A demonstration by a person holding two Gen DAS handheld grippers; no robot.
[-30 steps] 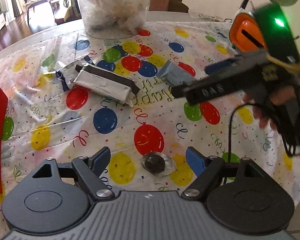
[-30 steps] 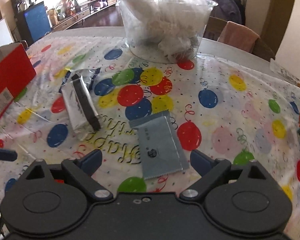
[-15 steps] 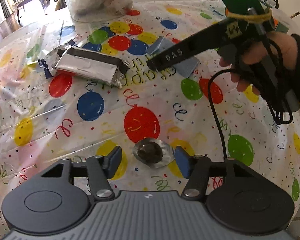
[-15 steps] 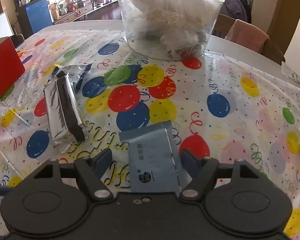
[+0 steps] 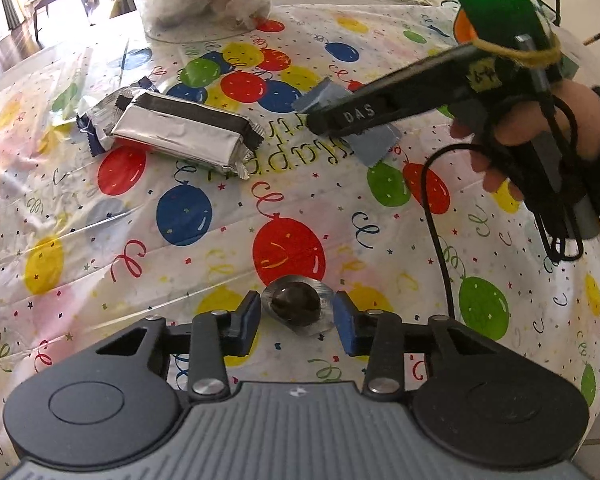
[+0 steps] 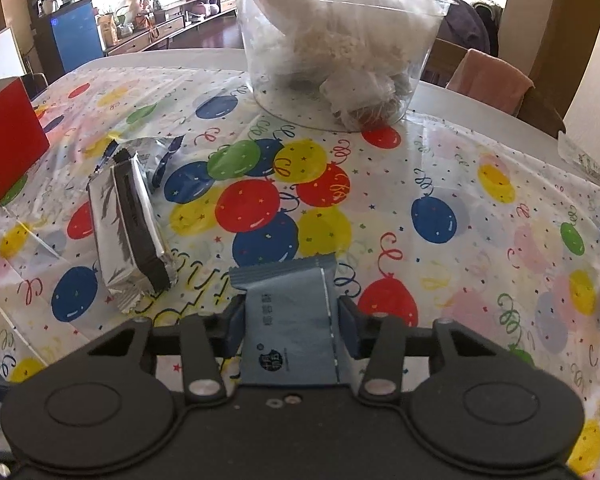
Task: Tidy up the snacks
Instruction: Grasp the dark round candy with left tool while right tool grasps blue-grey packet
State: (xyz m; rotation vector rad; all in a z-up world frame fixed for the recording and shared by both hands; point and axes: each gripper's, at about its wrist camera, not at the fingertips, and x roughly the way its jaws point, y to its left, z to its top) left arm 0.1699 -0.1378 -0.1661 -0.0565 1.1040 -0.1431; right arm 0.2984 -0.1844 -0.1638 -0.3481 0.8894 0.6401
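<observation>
My left gripper [image 5: 296,320] has been closing, bracketing the round foil-cupped chocolate [image 5: 297,309], pads just short; my right gripper [image 6: 290,330] has closed, clamping the flat blue-grey sachet [image 6: 290,320] for lifting.

A white tablecloth [image 6: 440,152] printed with red, blue, yellow and green balloons, curly streamers and confetti carries a silver bar wrapper [image 6: 128,232] with a black stripe, a dusty-blue packet [image 6: 292,320] and a round silver-foiled dark chocolate [image 5: 296,306]. A red box [image 6: 8,144] stands at the edge; a clear tub [image 6: 340,52] holds white wrappers.
</observation>
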